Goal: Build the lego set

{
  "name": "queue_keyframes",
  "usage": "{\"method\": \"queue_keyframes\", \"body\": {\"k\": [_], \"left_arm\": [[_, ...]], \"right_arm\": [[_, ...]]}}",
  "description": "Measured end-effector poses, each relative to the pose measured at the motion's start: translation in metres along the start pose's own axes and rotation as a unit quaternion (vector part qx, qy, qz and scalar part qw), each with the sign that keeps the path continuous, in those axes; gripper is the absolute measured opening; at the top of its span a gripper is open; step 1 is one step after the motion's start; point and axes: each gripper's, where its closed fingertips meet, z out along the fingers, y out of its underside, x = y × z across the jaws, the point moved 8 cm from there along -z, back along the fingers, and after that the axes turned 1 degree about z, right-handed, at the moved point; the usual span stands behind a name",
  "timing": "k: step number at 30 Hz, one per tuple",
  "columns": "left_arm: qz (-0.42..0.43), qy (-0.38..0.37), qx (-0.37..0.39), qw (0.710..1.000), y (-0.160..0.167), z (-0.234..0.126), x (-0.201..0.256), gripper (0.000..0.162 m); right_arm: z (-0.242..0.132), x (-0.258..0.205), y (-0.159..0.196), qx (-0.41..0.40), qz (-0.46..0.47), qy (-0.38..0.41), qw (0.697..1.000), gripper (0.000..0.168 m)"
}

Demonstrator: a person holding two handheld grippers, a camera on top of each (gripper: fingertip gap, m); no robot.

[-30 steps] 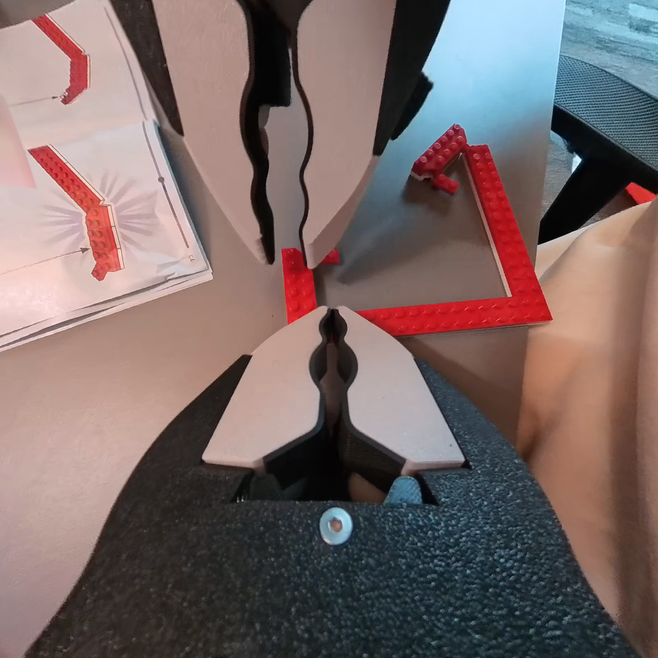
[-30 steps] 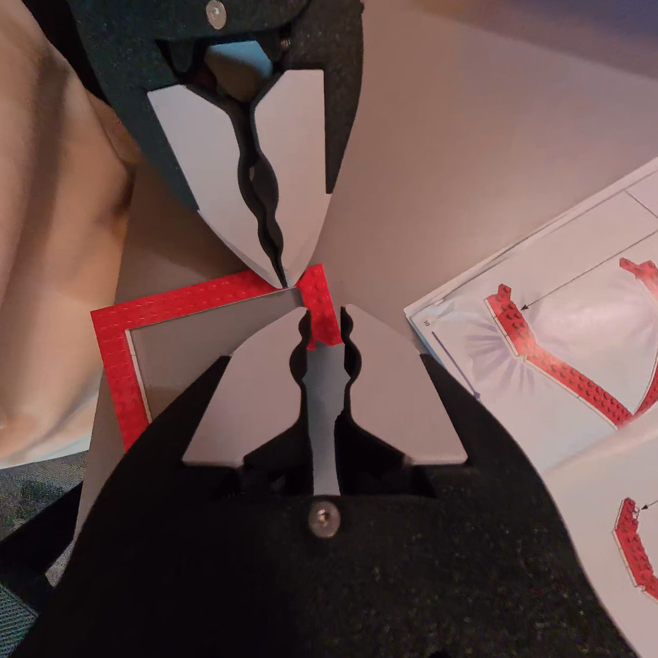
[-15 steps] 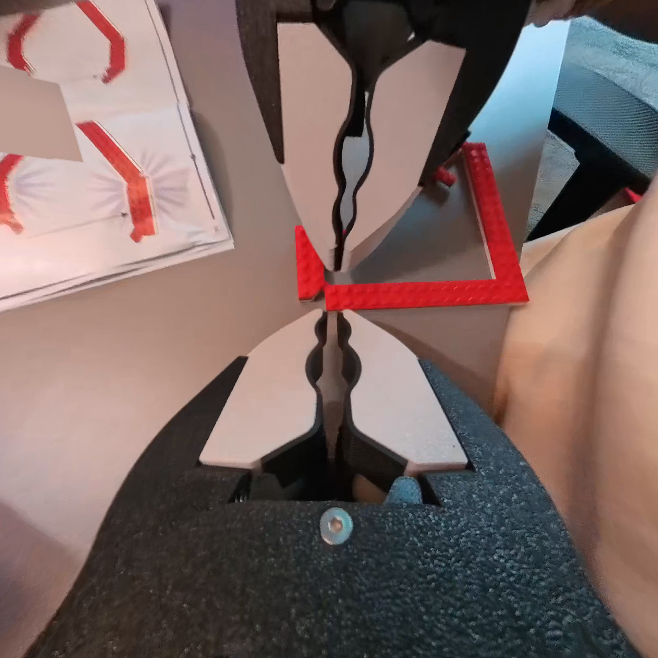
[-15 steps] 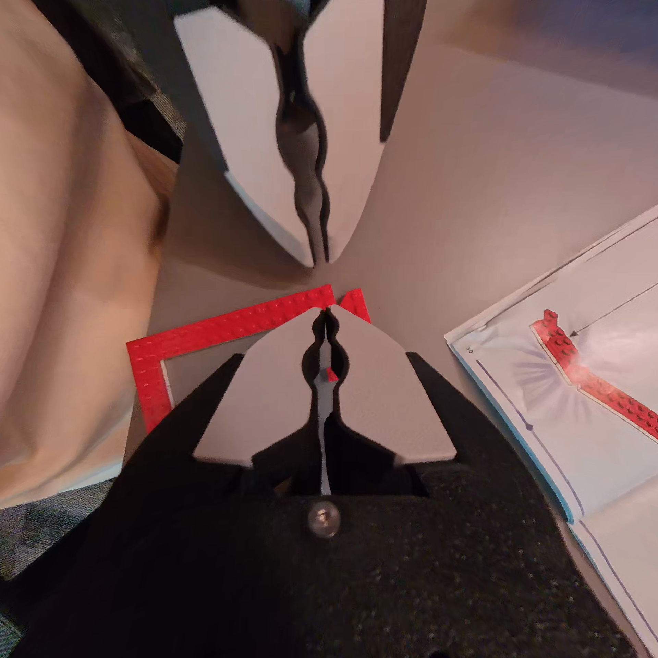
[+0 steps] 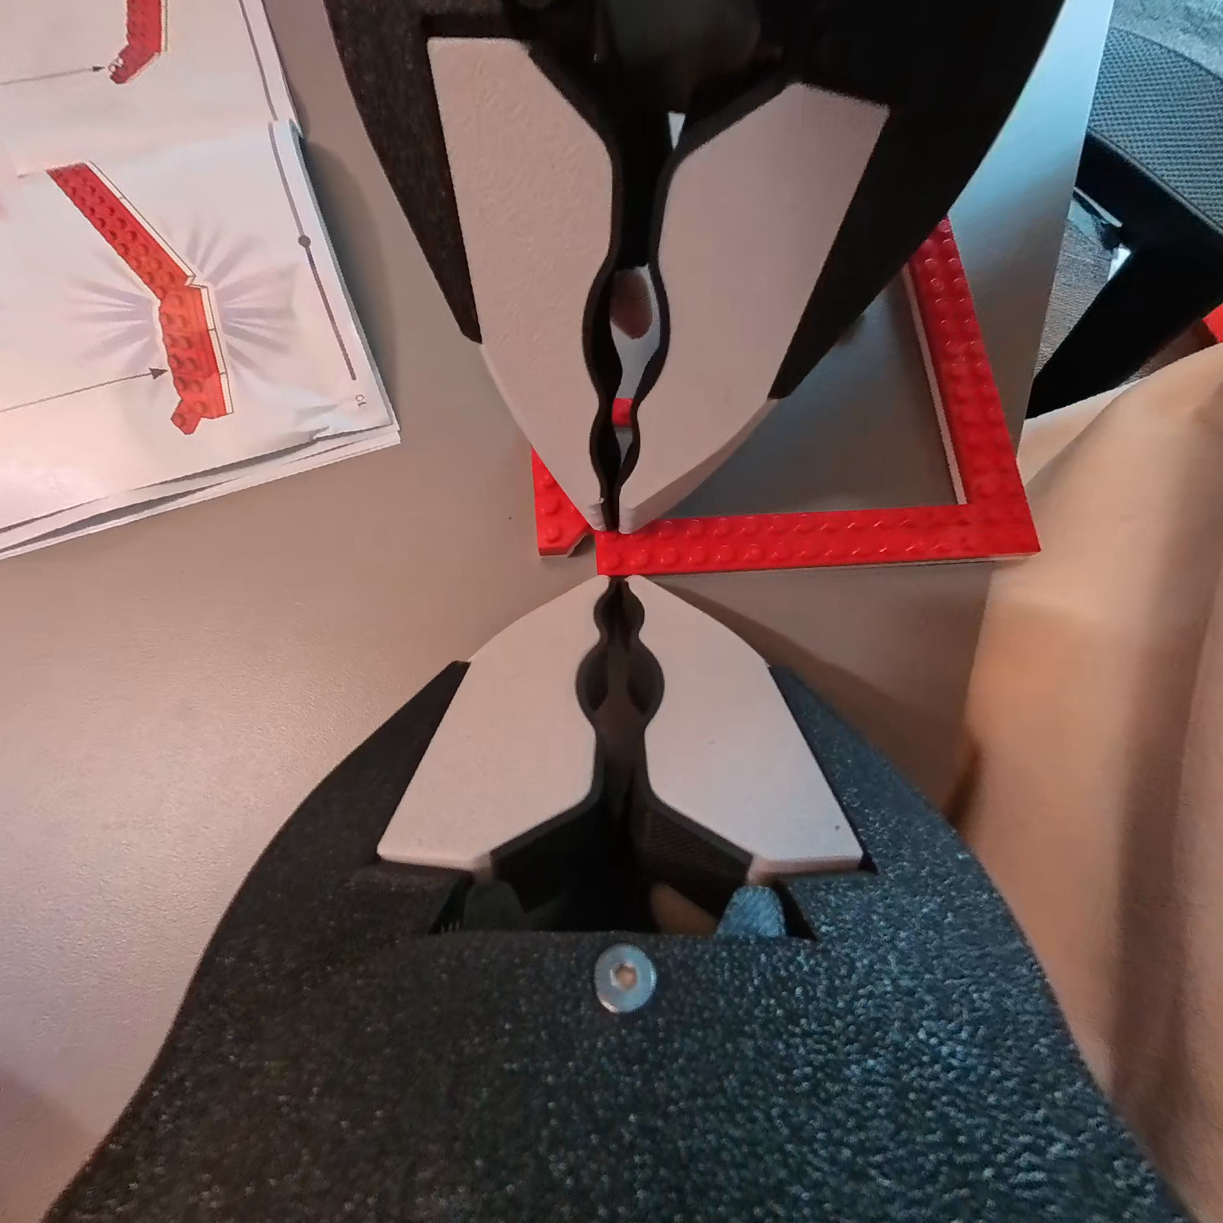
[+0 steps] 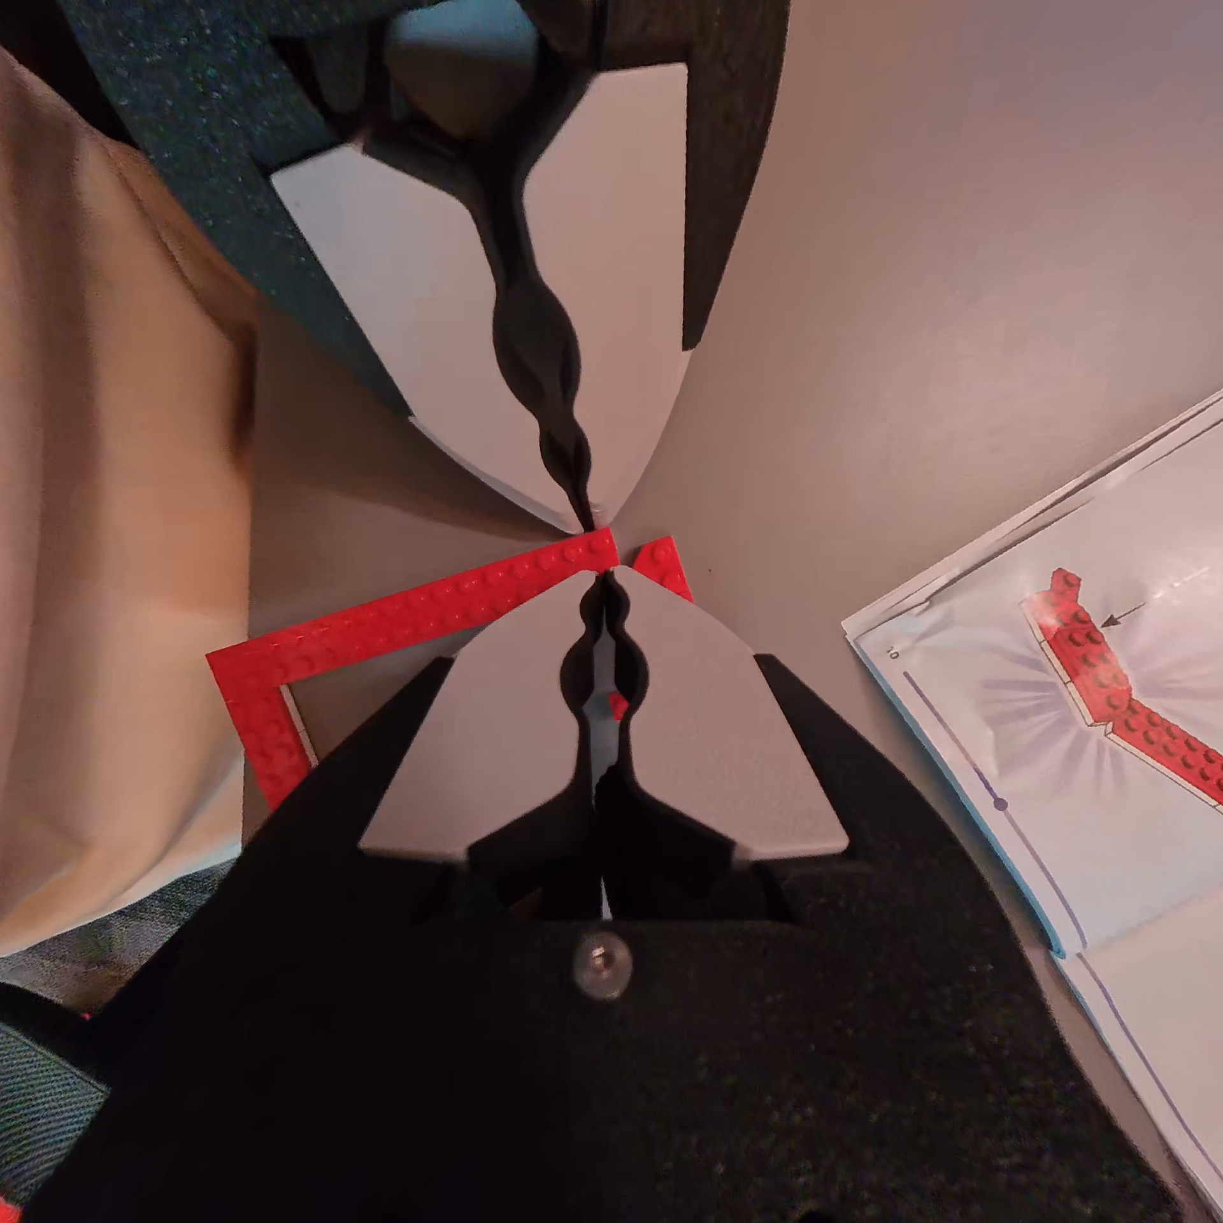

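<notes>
A flat red lego frame lies on the grey table, made of long studded plates joined at a corner. A short red plate sits at its left end, slightly offset at the joint. My left gripper is shut, its tips at the frame's near edge by that joint. My right gripper comes from the far side, shut, tips down on the same joint. In the right wrist view my right gripper and left gripper meet tip to tip over the frame and the short plate.
An open instruction booklet lies left of the frame; it is at the right in the right wrist view. A person's leg is close on the right by the table edge. A black chair stands beyond. The tips of both grippers are at nearly the same place.
My right gripper has closed from open and come down onto the frame's corner joint. My left gripper has moved up to the frame's near edge, so both tips now meet.
</notes>
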Motion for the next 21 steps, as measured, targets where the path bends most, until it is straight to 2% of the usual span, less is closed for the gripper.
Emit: {"method": "queue_keyframes", "body": {"k": [9, 11, 14, 15, 17, 21], "left_arm": [[0.005, -0.005, -0.006, 1.0, -0.001, 0.0, 0.001, 0.0], [-0.001, 0.0, -0.007, 1.0, -0.001, 0.0, 0.0, 0.0], [-0.022, 0.003, 0.013, 1.0, -0.002, -0.002, 0.0, 0.002], [-0.02, 0.005, 0.024, 0.999, -0.003, -0.004, 0.001, 0.005], [-0.011, 0.001, 0.038, 0.999, -0.005, -0.008, 0.004, 0.009], [0.046, -0.027, 0.039, 0.998, -0.007, -0.008, 0.008, 0.021]], "right_arm": [[0.001, -0.002, -0.004, -0.024, -0.026, 0.018, 0.999, 0.0], [0.0, -0.002, -0.001, -0.001, -0.023, 0.014, 1.0, 0.0], [-0.012, 0.0, 0.011, 0.085, 0.058, -0.02, 0.995, 0.0], [-0.025, -0.001, 0.016, 0.133, 0.085, -0.027, 0.987, 0.017], [-0.054, -0.006, 0.037, 0.197, 0.134, -0.011, 0.971, 0.022], [-0.074, -0.037, 0.097, 0.164, 0.209, 0.055, 0.963, 0.032]]}}
